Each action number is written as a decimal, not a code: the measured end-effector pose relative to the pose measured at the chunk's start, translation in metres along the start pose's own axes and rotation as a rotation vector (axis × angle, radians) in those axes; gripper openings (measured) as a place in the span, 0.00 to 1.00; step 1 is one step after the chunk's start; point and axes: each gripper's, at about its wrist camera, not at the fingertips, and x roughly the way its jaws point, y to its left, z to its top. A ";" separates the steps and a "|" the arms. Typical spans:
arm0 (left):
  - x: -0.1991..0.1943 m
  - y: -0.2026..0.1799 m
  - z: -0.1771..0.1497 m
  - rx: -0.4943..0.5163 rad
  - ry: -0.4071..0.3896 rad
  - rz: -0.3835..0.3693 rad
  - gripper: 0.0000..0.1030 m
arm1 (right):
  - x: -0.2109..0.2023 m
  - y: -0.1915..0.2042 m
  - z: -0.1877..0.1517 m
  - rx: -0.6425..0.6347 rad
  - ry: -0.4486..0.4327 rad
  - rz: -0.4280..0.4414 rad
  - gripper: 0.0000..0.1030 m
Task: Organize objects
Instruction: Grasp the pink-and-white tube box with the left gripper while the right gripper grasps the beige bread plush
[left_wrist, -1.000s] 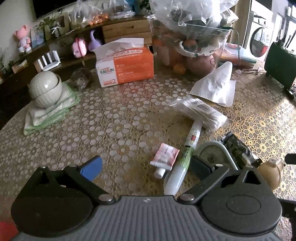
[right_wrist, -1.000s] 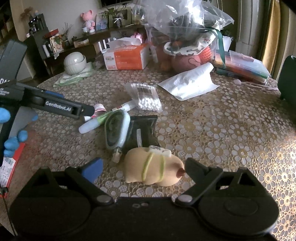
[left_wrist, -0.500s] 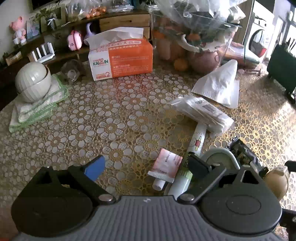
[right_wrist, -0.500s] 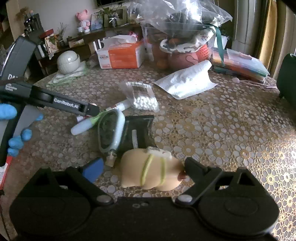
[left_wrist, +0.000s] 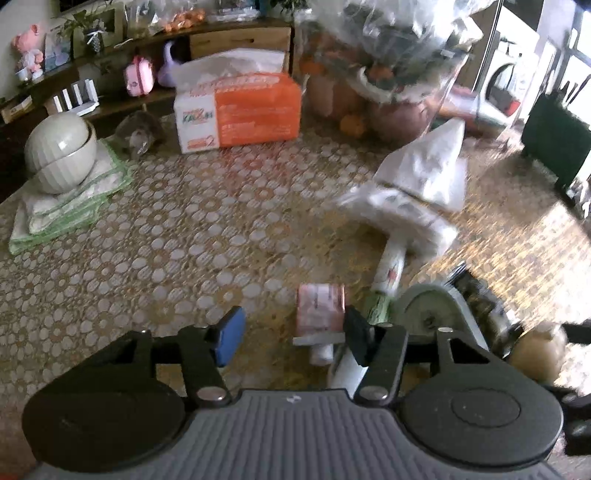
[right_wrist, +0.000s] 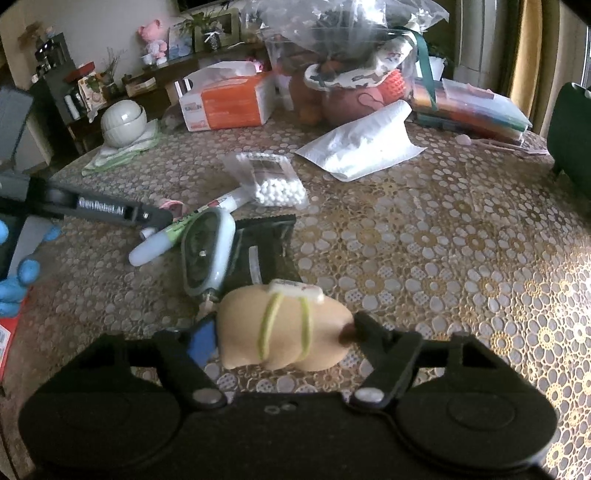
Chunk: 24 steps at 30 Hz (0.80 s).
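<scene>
Step in hand, as judged: two pickups being set up on the bench (right_wrist: 424, 229). The right tool (right_wrist: 279, 332) is seen straddling the beige plush toy (right_wrist: 284, 325); its blue pad touches the toy's left side, the dark pad its right end, though a firm clamp cannot be confirmed. The left tool (left_wrist: 291, 328) is held wide open with nothing in it, the small pink tube (left_wrist: 320, 310) lying on the bench just inside its right finger. Next move calls for centring over the tube before closing.
</scene>
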 end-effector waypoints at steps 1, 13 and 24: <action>0.000 0.001 -0.001 0.000 -0.001 0.008 0.53 | 0.000 0.000 0.000 0.001 -0.001 -0.001 0.74; 0.003 -0.009 0.000 0.024 0.005 0.035 0.31 | -0.002 0.002 -0.001 -0.009 -0.006 -0.015 0.71; -0.025 -0.004 -0.003 -0.034 -0.030 0.048 0.26 | -0.027 0.014 -0.007 -0.036 -0.024 -0.010 0.69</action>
